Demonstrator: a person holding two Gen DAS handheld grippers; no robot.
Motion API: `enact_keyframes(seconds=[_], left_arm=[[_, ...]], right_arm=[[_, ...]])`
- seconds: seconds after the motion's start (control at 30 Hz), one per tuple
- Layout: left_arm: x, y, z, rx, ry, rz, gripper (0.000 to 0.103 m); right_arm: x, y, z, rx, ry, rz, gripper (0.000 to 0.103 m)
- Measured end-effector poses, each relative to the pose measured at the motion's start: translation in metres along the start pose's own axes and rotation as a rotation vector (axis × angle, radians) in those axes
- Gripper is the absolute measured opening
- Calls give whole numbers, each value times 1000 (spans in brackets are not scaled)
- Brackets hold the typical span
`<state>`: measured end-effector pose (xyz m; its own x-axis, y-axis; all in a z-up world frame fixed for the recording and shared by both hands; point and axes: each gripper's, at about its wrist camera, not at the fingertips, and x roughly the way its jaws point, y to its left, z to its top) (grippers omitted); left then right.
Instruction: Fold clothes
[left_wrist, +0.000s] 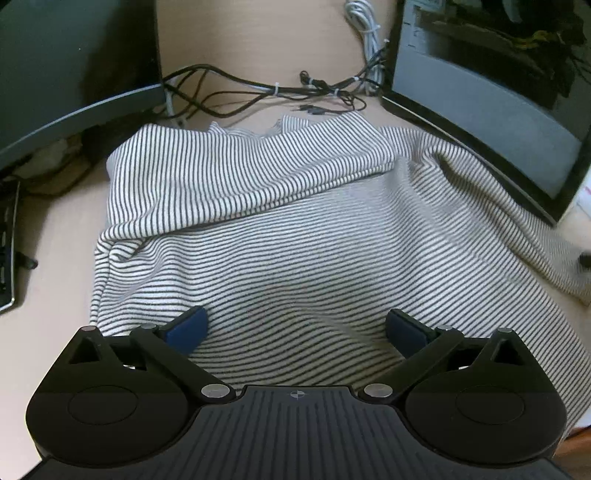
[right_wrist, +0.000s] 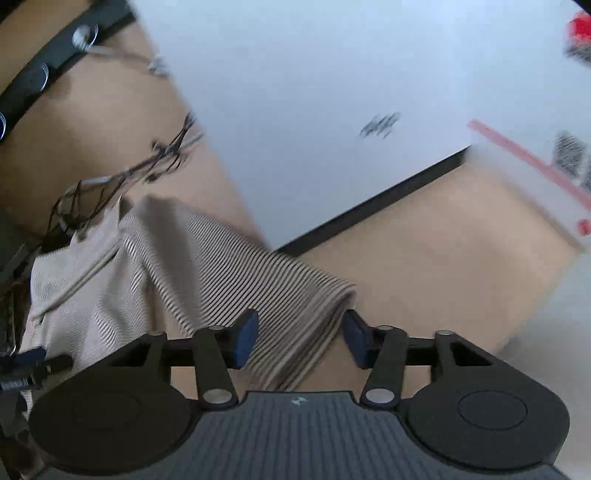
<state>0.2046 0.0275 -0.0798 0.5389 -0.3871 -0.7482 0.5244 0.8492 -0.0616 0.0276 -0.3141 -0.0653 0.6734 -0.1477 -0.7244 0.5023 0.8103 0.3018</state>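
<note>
Grey-and-white striped knit garment (left_wrist: 295, 229) on tan table (left_wrist: 66, 229): sleeve running centre-frame between spread right claw (right_wrist: 300, 338) blades; left claw (left_wrist: 295, 330) apart over hem.

— How is my left view looking?

— Soft, even indoor light is falling on the striped shirt (left_wrist: 295, 240), and its stripes are showing crisply. My fingers (left_wrist: 188, 328) are casting a faint shadow. The monitor (left_wrist: 498, 110) is bowing at the fisheye edge.

— And my right view?

— It is smearing with motion blur: the white box (right_wrist: 332, 92) is glaring bluish, its print streaking, and the cables (right_wrist: 162, 155) are blurring.
</note>
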Motion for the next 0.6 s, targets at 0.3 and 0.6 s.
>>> enact_keyframes(seconds=[0.3, 0.6], left_arm=[[-73, -60, 16, 314, -298, -99, 103], [-96, -121, 35, 502, -586, -29, 103]], right_arm=[[-54, 103, 52, -362, -264, 259, 7], [-87, 179, 125, -409, -368, 515, 4]])
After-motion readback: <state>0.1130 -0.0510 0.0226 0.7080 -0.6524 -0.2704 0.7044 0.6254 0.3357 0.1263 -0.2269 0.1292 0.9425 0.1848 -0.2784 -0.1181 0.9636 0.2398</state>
